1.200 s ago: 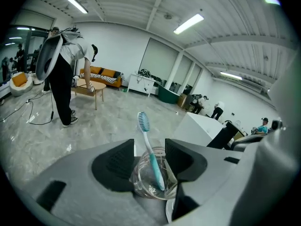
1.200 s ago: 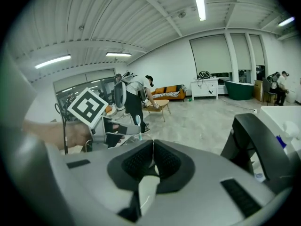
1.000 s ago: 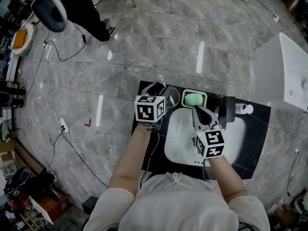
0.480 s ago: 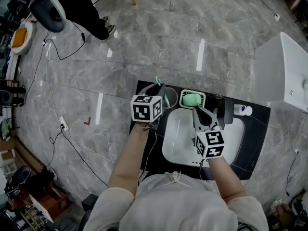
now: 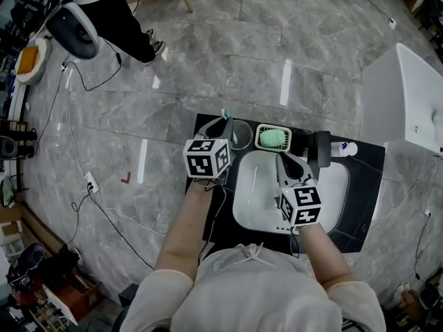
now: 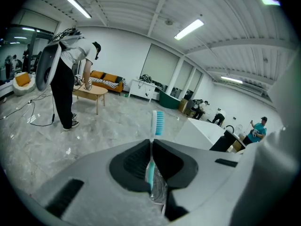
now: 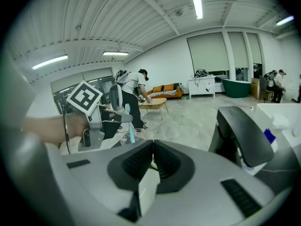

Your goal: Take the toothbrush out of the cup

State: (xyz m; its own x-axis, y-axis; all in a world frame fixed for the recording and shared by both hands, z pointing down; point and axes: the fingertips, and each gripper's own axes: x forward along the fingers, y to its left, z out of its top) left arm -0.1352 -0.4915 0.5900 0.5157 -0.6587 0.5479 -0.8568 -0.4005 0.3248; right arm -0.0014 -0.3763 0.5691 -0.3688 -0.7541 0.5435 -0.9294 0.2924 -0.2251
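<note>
Clamped on the toothbrush (image 6: 150, 171), the left gripper (image 6: 151, 147) has just been closing its jaws, and the thin teal handle is now pinched between the pads. The brush is held upright. Its blue bristle head stands above the jaws, and its lower handle shows against the clear cup (image 6: 159, 192) just beneath them. Whether the tip is still inside the cup cannot be told.

From the head view, the left gripper (image 5: 223, 123) is seen at the left rim of the cup (image 5: 240, 133), near the far left corner of the black counter (image 5: 360, 189). The right gripper (image 7: 151, 161) is held with its jaws together and nothing between them. It (image 5: 282, 159) is placed over the far edge of the white basin (image 5: 256, 206). A soap dish (image 5: 273, 138) holding green soap lies just right of the cup, and a black faucet (image 5: 322, 147) stands further right.
</note>
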